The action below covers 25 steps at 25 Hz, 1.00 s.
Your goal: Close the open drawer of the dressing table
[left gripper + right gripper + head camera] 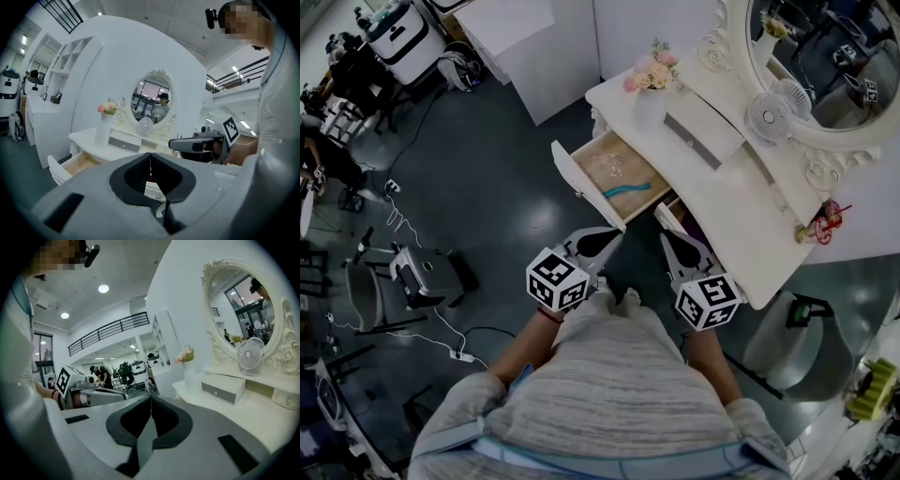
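Sticking out from the front edge of the white surface [741,202], the open drawer [614,173] is being shown directly in front of the flower vase [649,94], on the person's side of it. A teal item [626,190] is lying loose on its wooden floor.

Both tools are being held farther from the vase than the drawer's white front panel [581,183]. The left tool [605,239] is being pointed at the end of that panel farthest from the vase, and the right tool [670,236] is being carried beside it. Neither is being seen to touch the drawer. The jaws of each tool are being held pressed together, with nothing between them.

The drawer is being judged a stiff, fairly light wooden box that is meant to slide straight back towards the vase. No grip is being called for. The closed tips are best being set flat against the front panel near its middle. A push at one end is being judged likely to skew and jam the drawer. The painted panel is probably smooth, so a tip may be sliding off under an angled push. The loose item may be shifting if the drawer is being shoved hard.
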Tool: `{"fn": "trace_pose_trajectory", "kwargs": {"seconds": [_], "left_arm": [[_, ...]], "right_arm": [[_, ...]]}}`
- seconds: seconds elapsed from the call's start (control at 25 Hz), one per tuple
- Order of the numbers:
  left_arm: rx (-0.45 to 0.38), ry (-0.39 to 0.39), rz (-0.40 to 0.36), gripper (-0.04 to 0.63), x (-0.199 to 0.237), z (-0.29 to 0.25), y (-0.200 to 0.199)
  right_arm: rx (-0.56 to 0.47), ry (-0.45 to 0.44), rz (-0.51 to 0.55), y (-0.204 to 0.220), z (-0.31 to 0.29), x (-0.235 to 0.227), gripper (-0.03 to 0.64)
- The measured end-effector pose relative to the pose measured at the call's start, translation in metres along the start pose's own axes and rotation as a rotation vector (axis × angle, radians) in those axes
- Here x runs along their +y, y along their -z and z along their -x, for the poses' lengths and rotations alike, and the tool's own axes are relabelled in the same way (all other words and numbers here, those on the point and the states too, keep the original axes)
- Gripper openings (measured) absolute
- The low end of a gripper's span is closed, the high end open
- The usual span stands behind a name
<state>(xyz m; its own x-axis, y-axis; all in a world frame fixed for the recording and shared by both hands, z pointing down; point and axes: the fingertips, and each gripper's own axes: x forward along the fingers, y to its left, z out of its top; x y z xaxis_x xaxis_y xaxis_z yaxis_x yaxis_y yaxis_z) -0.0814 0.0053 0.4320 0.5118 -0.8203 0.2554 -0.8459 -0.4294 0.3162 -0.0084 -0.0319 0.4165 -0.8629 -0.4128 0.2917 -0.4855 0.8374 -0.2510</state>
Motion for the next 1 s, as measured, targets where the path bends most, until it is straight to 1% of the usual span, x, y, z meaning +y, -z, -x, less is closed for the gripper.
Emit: {"fn": "trace_pose_trajectory", "kwargs": {"seconds": [0.2, 0.52, 0.56, 0.72, 1.0], "left_arm": [[0.000, -0.017, -0.005, 0.017, 0.021, 0.004, 0.002], [0.028, -0.081, -0.015, 0.023, 0.067, 0.010, 0.016], [0.035, -0.088, -0.013, 0.032, 0.072, 0.011, 0.017], [0.075, -0.107, -0.014, 0.100, 0.091, 0.010, 0.025], [0.145, -0.132, -0.007, 0.156, 0.123, 0.003, 0.048]], "right_arm": [[0.000, -0.010, -0.011, 0.002, -0.014, 0.002, 0.009], [0.025, -0.013, -0.007, 0.009, -0.034, 0.002, 0.009], [0.028, -0.011, -0.007, 0.009, -0.035, 0.002, 0.009], [0.035, -0.005, -0.010, 0.010, -0.040, 0.001, 0.009], [0.052, 0.009, -0.016, 0.016, -0.048, -0.006, 0.011]]}}
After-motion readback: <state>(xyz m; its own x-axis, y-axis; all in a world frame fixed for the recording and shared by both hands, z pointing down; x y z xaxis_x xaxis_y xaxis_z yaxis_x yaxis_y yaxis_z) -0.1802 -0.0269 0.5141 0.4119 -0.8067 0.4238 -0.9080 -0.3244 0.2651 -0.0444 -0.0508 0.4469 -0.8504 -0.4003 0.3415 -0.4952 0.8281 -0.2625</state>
